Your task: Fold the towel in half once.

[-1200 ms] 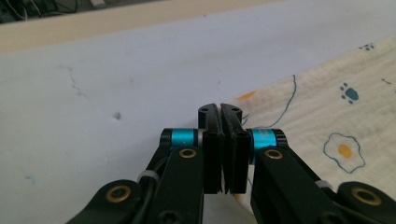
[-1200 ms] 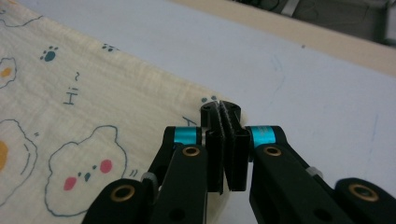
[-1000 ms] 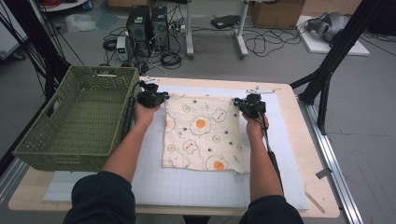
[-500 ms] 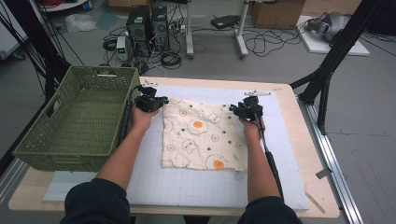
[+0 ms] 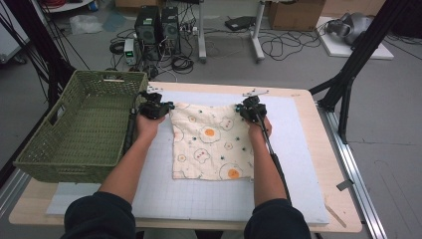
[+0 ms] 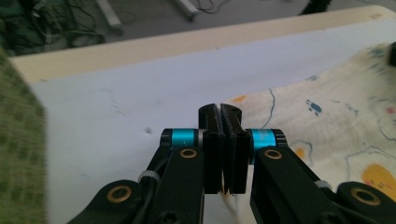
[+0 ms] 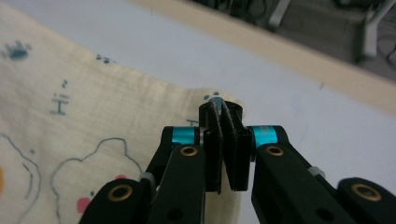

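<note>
A cream cloth printed with fried eggs lies flat on the white mat. My left gripper is at the cloth's far left corner. In the left gripper view its jaws are shut, with the cloth's edge pinched between them. My right gripper is at the far right corner. Its jaws have just closed on that corner of the cloth. Both forearms reach in from the near edge, one along each side of the cloth.
A green woven basket stands at the table's left, close beside my left hand; its wall also fills the left edge of the left gripper view. Beyond the table's far edge, cables and equipment lie on the floor. A black stand rises at the right.
My right hand has shifted a little to the left along the cloth's far edge and now pinches the far right corner. The left hand has stayed put.
</note>
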Motion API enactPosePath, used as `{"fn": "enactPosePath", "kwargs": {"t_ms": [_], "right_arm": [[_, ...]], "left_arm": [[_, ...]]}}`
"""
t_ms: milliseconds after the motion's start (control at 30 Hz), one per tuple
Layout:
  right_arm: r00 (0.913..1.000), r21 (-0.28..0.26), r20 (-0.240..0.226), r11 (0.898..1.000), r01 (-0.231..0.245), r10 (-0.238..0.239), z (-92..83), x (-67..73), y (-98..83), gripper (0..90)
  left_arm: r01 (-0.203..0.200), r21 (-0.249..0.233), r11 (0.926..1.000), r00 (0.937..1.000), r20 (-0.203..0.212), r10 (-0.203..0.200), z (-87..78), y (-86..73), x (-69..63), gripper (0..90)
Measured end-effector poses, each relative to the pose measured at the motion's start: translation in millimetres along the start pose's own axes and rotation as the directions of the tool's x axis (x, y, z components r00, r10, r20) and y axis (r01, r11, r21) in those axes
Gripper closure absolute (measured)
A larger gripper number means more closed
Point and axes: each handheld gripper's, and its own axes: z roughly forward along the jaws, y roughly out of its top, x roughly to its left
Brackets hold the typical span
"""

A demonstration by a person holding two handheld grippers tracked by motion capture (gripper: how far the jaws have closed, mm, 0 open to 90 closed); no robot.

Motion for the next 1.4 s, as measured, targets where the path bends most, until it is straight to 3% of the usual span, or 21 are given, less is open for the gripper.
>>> {"fn": "enactPosePath", "kwargs": {"t_ms": [67,133,200,333,400,567,867,933,1067,1400], "right_arm": [[0.9996,-0.075,-0.007,0.997,-0.026,0.026,-11.0,-3.3,5.9,87.5],[0.9994,-0.102,-0.021,0.994,-0.030,0.028,-19.9,-6.4,9.2,87.3],[0.9996,-0.095,-0.029,0.995,-0.004,0.001,-27.4,-7.0,8.5,87.2],[0.9970,-0.106,-0.077,0.994,-0.006,-0.002,-41.1,-9.2,-2.5,86.8],[0.9954,-0.102,-0.095,0.995,0.004,-0.014,-47.5,-8.4,-8.7,86.7],[0.9902,-0.117,-0.133,0.993,0.028,-0.043,-63.6,-1.8,-20.7,86.8],[0.9857,-0.134,-0.157,0.990,0.040,-0.061,-95.9,11.3,-47.1,86.8],[0.9823,-0.105,-0.176,0.993,0.047,-0.065,-102.8,14.0,-52.5,86.8],[0.9810,-0.129,-0.174,0.990,0.064,-0.086,-118.1,21.8,-67.7,86.8],[0.9801,-0.116,-0.175,0.991,0.073,-0.093,-138.6,26.7,-100.9,86.8]], "left_arm": [[0.008,-0.030,0.9995,0.9999,0.010,-0.007,-5.2,2.9,-0.6,87.4],[0.014,-0.048,0.9988,0.9991,0.040,-0.012,-9.0,4.6,-4.0,87.3],[0.014,-0.061,0.9980,0.9971,0.075,-0.009,-13.4,4.8,-9.6,87.2],[0.003,-0.080,0.9968,0.9915,0.130,0.008,-24.2,-0.4,-22.3,87.1],[-0.016,-0.073,0.9972,0.9917,0.126,0.025,-30.2,-5.1,-27.6,87.1],[-0.020,-0.094,0.9954,0.9868,0.159,0.034,-49.6,-17.1,-35.5,87.1],[-0.026,-0.112,0.9934,0.9738,0.222,0.051,-76.7,-49.7,-50.5,87.1],[-0.025,-0.122,0.9923,0.9699,0.238,0.054,-82.3,-58.3,-56.4,87.1],[-0.068,-0.111,0.9916,0.9624,0.255,0.094,-90.7,-75.8,-65.7,87.1],[-0.071,-0.090,0.9934,0.9532,0.287,0.094,-103.4,-99.4,-69.2,86.9]]}}
